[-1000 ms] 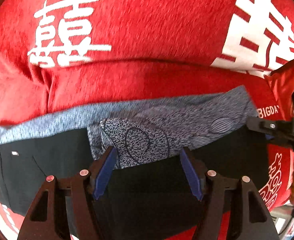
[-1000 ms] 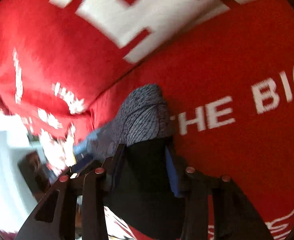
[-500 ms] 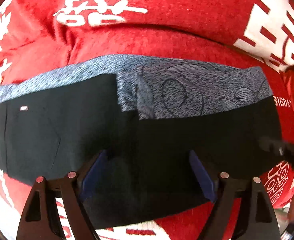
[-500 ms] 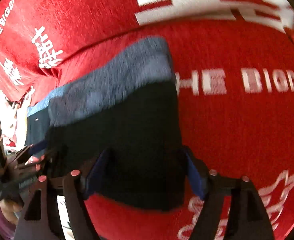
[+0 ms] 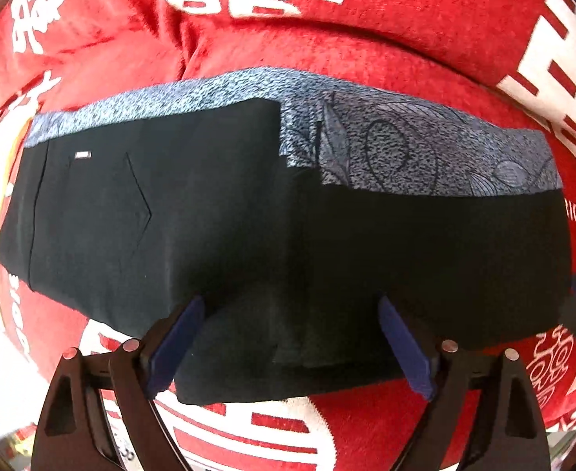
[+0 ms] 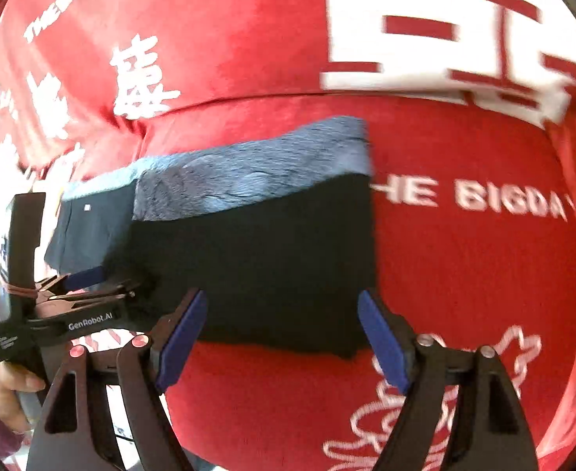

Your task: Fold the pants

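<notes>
The black pants [image 5: 248, 235] lie folded flat on the red cloth, with a grey patterned waistband [image 5: 405, 145] along their far edge. My left gripper [image 5: 292, 339] hovers over the near edge of the fold. Its jaws are opening and its blue pads [image 5: 178, 341] stand wide, not pressing the fabric. My right gripper [image 6: 282, 337] is over the pants' [image 6: 256, 259] right end, also opening, with the near hem between its pads but untouched. In the right wrist view the left gripper [image 6: 80, 290] shows at the pants' left side.
A red plush cloth [image 5: 366, 31] with white characters and lettering covers the whole surface. It rises in a ridge [image 6: 288, 98] just behind the pants. A hand [image 6: 9, 384] with a purple sleeve holds the left gripper's handle at the lower left.
Both grippers had the pants' edge between nearly shut pads. They have let go, spread wide and drawn back. The pants now lie folded over, with more of them in view.
</notes>
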`<action>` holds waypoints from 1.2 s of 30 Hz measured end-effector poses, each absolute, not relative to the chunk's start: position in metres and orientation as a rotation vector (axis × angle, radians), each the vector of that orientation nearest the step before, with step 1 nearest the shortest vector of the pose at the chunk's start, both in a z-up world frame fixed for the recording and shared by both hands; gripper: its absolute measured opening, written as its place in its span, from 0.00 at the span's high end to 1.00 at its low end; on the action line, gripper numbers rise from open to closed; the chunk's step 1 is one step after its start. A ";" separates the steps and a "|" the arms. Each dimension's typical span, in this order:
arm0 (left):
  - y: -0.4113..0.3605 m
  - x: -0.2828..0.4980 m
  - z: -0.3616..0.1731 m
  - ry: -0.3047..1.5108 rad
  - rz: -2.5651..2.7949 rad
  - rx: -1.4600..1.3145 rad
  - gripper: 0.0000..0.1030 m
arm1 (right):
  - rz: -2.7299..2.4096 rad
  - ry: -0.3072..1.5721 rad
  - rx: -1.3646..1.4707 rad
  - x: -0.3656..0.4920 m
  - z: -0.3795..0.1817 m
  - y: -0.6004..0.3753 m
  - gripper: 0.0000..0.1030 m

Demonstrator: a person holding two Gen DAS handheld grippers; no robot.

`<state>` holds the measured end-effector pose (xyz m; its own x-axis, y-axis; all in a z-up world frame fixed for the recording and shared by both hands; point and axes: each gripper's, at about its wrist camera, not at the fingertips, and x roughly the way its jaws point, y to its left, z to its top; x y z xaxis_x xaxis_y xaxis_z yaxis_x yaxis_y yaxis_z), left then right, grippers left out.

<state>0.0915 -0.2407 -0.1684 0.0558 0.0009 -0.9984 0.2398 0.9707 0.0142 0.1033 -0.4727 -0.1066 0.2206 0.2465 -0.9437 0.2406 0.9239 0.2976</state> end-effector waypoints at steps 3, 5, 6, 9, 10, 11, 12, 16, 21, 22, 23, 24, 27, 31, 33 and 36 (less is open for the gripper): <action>-0.240 0.087 -0.169 1.499 -0.146 0.193 0.05 | 0.022 1.394 0.414 0.118 -0.122 -0.465 0.04; -0.237 0.084 -0.169 1.501 -0.133 0.172 0.05 | 0.032 1.391 0.412 0.117 -0.125 -0.463 0.03; -0.235 0.084 -0.170 1.501 -0.129 0.167 0.05 | 0.038 1.390 0.400 0.116 -0.126 -0.461 0.02; -0.233 0.080 -0.169 1.497 -0.111 0.160 0.05 | 0.072 1.402 0.361 0.115 -0.127 -0.456 0.02; -0.232 0.080 -0.170 1.495 -0.105 0.159 0.05 | 0.084 1.407 0.357 0.114 -0.126 -0.457 0.02; -0.232 0.079 -0.170 1.494 -0.100 0.160 0.05 | 0.091 1.408 0.359 0.113 -0.125 -0.458 0.02; -0.232 0.078 -0.170 1.493 -0.097 0.163 0.05 | 0.099 1.410 0.368 0.112 -0.126 -0.460 0.02; -0.240 0.079 -0.170 1.491 -0.095 0.179 0.04 | 0.098 1.405 0.410 0.106 -0.124 -0.468 0.02; -0.238 0.082 -0.172 1.486 -0.104 0.172 0.01 | 0.080 1.403 0.401 0.102 -0.126 -0.464 0.02; -0.236 0.085 -0.174 1.484 -0.107 0.166 0.01 | 0.074 1.402 0.396 0.101 -0.127 -0.463 0.02; -0.235 0.084 -0.174 1.482 -0.111 0.159 0.01 | 0.067 1.402 0.393 0.101 -0.127 -0.462 0.02; -0.233 0.089 -0.177 1.482 -0.114 0.155 0.01 | 0.059 1.403 0.390 0.102 -0.127 -0.461 0.02; -0.230 0.092 -0.180 1.484 -0.135 0.145 0.01 | 0.023 1.413 0.388 0.104 -0.127 -0.458 0.02; -0.228 0.096 -0.178 1.488 -0.191 0.163 0.01 | -0.054 1.418 0.439 0.099 -0.122 -0.459 0.02; -0.227 0.096 -0.175 1.489 -0.229 0.186 0.01 | -0.094 1.417 0.462 0.094 -0.120 -0.457 0.02; -0.219 0.094 -0.166 1.483 -0.284 0.204 0.01 | -0.151 1.423 0.495 0.085 -0.120 -0.448 0.02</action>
<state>0.0942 -0.2186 -0.1662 0.0644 -0.0625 -0.9960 0.3102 0.9498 -0.0395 0.0848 -0.4477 -0.1200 0.1574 0.1903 -0.9690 0.3890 0.8900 0.2380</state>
